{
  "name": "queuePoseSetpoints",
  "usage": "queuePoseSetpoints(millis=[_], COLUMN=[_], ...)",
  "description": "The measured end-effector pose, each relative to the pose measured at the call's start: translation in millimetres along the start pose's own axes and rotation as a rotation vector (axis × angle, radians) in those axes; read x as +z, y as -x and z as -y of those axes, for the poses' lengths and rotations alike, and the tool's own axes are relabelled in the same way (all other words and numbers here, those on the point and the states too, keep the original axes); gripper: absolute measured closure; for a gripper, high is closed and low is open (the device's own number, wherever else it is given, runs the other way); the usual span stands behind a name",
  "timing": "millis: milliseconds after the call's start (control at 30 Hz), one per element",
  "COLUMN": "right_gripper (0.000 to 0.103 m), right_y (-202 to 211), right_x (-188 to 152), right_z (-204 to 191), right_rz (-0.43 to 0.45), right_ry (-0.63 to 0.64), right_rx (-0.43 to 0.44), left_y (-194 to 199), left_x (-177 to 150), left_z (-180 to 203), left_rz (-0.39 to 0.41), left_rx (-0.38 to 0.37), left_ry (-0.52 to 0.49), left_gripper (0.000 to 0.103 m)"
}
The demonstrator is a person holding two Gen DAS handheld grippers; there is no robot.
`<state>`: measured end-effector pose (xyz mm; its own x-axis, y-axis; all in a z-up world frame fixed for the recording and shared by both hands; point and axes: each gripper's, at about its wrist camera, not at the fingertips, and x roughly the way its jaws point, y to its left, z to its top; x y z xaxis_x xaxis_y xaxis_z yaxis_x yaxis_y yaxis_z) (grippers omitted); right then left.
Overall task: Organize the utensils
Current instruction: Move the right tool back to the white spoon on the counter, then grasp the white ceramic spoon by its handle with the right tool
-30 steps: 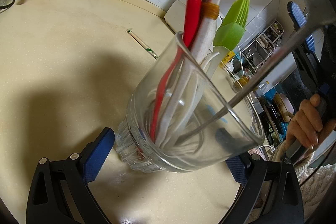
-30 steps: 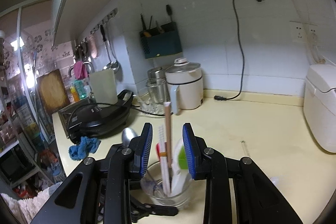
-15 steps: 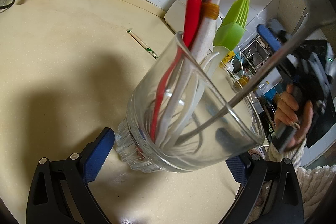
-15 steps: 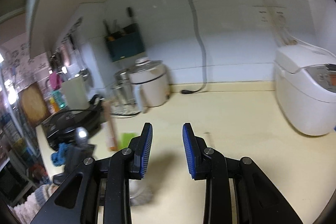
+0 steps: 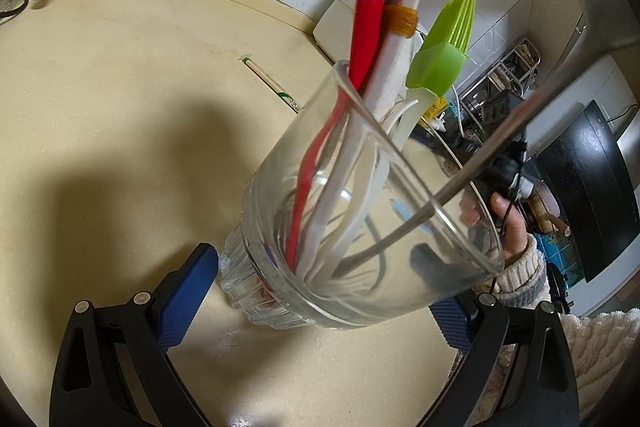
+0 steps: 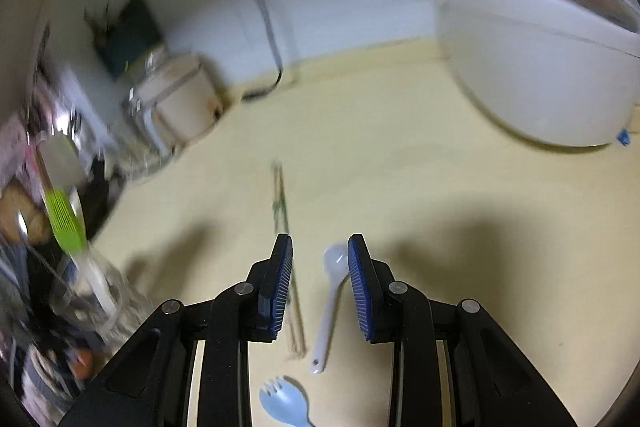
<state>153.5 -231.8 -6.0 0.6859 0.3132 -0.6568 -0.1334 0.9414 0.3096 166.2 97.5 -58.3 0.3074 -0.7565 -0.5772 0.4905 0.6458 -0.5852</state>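
Your left gripper is clamping the glass cup of utensils on the counter, while your right gripper is hovering unclenched and empty over the white spoon lying beside the chopsticks.

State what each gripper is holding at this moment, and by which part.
The left gripper clasps the glass cup near its base. The right gripper holds nothing; its jaws stand apart above the white spoon.
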Motion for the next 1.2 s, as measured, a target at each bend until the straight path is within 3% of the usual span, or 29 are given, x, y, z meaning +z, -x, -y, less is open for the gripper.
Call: queuePoseSetpoints(millis=[100,300,633,767,900,1000,1100,1200], right_gripper=[0.073,0.073,0.073,0.082,0.087,0.087,0.087,0.087], right_y=[-13,-22,-44,-44,-44,-40,-31,-23], right_x=[-8,-16,-30,-35,-42,-47,-38,-20], right_z=[-10,-21,-42,-56,-76,-82,-73,-42], right_rz=[-0.029,-0.051,-0.164,-0.187,-0.243,-0.299,-0.253,-0.156], right_ry=[0.055,0.101,0.189,0.265,0.36,0.391,0.353,0.2], right_rx=[-0.041,0.012,-0.004,0.012,0.113,0.237,0.207,0.103], left_y=[0,0,0,0,0,0,0,0], left_x=[0,0,0,0,0,0,0,0], left_z=[0,0,0,0,0,0,0,0], left_rz=[0.0,0.0,0.0,0.0,0.0,0.0,0.0,0.0], left_rx=[0.0,0.0,0.0,0.0,0.0,0.0,0.0,0.0], left_ry=[0.0,0.0,0.0,0.0,0.0,0.0,0.0,0.0], left_gripper=[0.004,0.004,0.004,0.004,0.004,0.004,0.004,0.004])
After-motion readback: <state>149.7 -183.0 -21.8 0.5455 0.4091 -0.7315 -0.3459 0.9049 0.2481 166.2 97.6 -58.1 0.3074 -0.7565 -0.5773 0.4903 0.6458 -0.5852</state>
